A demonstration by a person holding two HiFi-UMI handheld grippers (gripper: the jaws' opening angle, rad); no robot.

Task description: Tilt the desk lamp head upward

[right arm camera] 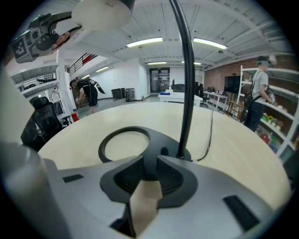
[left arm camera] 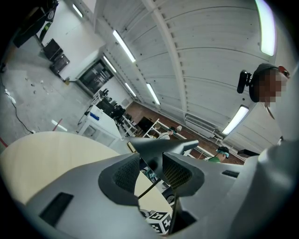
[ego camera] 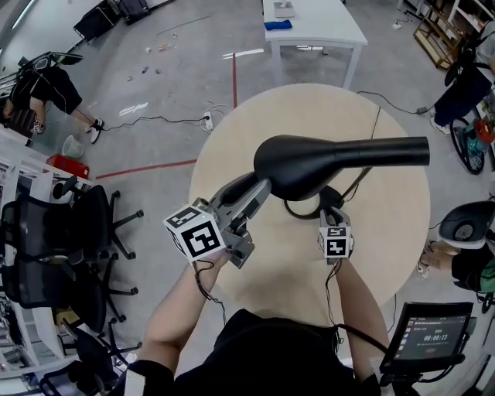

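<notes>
A black desk lamp stands on the round wooden table (ego camera: 387, 232). Its long head (ego camera: 340, 155) lies about level above the table's middle. My left gripper (ego camera: 259, 189) is shut on the head's rounded left end; in the left gripper view the black head (left arm camera: 161, 149) is wedged between the pads, where that gripper (left arm camera: 152, 168) closes. My right gripper (ego camera: 331, 210) is shut on the edge of the lamp base (right arm camera: 140, 140), a black plate with a ring opening, and that gripper (right arm camera: 148, 170) sits low on the table. The stem (right arm camera: 186, 84) rises from the base to the white underside of the head (right arm camera: 100, 11).
The lamp's cable (ego camera: 375, 131) runs across the table to the far edge. A white table (ego camera: 313, 27) stands beyond. Office chairs (ego camera: 69, 232) crowd the left, a screen (ego camera: 429, 332) sits at the bottom right, and people stand at the left (ego camera: 42, 89) and right.
</notes>
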